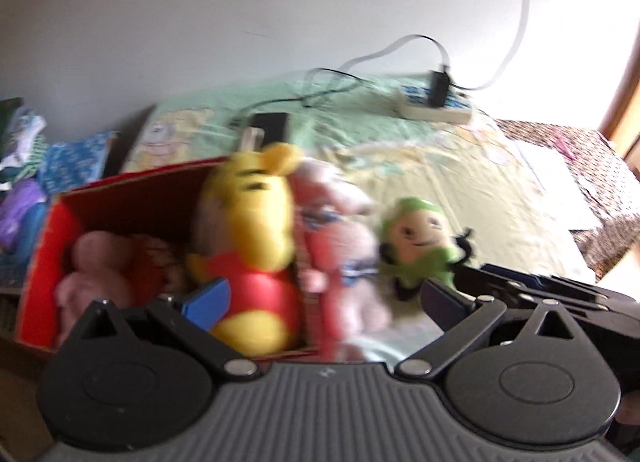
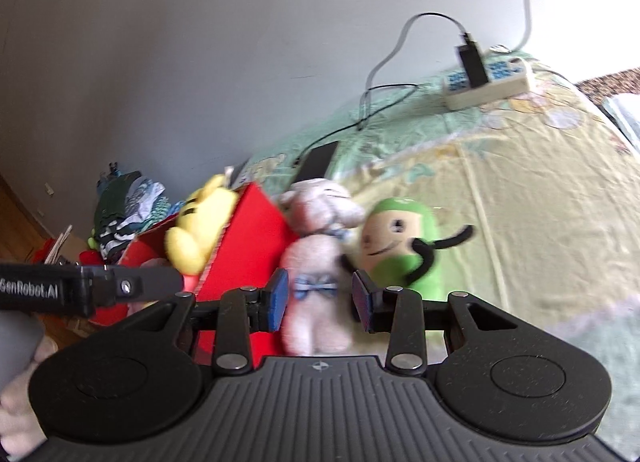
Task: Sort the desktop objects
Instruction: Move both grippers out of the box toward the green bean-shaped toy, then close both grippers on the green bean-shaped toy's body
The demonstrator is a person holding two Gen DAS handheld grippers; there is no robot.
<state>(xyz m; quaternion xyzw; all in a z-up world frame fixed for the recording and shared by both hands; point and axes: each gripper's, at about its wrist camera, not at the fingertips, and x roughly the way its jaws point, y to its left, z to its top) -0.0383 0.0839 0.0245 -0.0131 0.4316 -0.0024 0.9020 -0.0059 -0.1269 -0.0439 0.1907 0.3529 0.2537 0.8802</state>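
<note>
Right hand-held gripper (image 2: 319, 300), spread, straddles the pink plush (image 2: 316, 258) lying on the bed (image 2: 540, 197) against the red box (image 2: 248, 238); left hand-held gripper (image 1: 320, 298) also spread; best pinch the torso squarely, clear of the green plush (image 2: 404, 246).

Yellow bear (image 1: 248, 246) upright in red box (image 1: 44, 258), pink plush (image 1: 94, 274) inside too; pink bunny (image 2: 316, 258) and green doll (image 2: 400, 242) just outside, on bed.
</note>
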